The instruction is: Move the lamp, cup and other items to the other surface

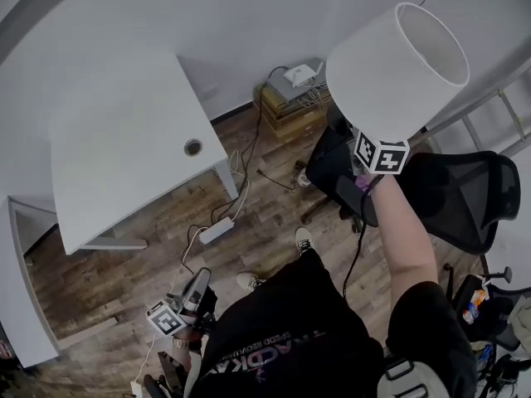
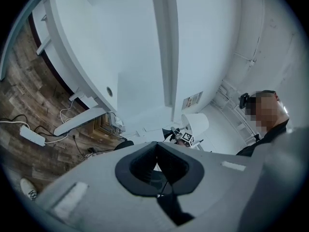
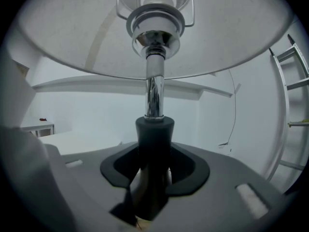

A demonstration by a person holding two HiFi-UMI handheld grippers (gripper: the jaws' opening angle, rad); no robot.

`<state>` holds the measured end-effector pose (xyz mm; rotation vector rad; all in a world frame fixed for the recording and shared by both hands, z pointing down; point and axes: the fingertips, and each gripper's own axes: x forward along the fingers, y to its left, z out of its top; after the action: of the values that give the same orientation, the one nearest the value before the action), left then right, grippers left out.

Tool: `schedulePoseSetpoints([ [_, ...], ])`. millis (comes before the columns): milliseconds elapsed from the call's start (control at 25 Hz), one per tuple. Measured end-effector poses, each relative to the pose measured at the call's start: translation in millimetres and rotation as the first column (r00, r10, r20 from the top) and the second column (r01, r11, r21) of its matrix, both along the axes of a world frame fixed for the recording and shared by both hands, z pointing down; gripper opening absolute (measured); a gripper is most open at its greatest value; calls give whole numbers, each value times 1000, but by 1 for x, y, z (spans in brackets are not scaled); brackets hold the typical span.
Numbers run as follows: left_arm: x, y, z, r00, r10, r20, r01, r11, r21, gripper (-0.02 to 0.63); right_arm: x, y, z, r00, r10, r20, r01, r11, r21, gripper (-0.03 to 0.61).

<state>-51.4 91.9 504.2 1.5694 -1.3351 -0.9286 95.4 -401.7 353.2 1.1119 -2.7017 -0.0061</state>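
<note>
I hold the lamp high in my right gripper (image 1: pixel 362 175). Its white shade (image 1: pixel 398 60) fills the upper right of the head view. In the right gripper view the chrome stem (image 3: pixel 153 93) rises from a black collar (image 3: pixel 154 134) into the shade (image 3: pixel 72 37), and the right gripper (image 3: pixel 153 178) is shut on that collar and the lamp body below it. My left gripper (image 1: pixel 197 287) hangs low by my leg, and its jaws meet with nothing between them (image 2: pixel 157 161). The left gripper view shows the lamp shade (image 2: pixel 195 123) far off. No cup is in view.
A white table (image 1: pixel 116 148) with a round cable hole (image 1: pixel 192 147) stands at the left, bare on top. A power strip (image 1: pixel 217 229) and cables lie on the wood floor. A black office chair (image 1: pixel 465 193) is at the right, and a box with cables (image 1: pixel 290 98) sits by the wall.
</note>
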Motion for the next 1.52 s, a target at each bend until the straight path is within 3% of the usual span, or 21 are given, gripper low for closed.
schedulePoseSetpoints([
  [280,48,-66,-8,996,83,18,-83,997,-5,-3,86,-59,-7,997,74,7,-74,997,10,153],
  [760,118,-180,-16,992,114,57,-112,993,-41,-3,243,-183,32,964,262,54,-260,965,-42,153],
  [1120,158,-236,0,978,205,35,-197,969,-151,-3,359,-232,126,873,485,57,-472,867,-159,153],
  [1520,180,-272,22,954,299,-3,-286,910,-301,-3,430,-215,238,754,655,46,-616,731,-293,153],
])
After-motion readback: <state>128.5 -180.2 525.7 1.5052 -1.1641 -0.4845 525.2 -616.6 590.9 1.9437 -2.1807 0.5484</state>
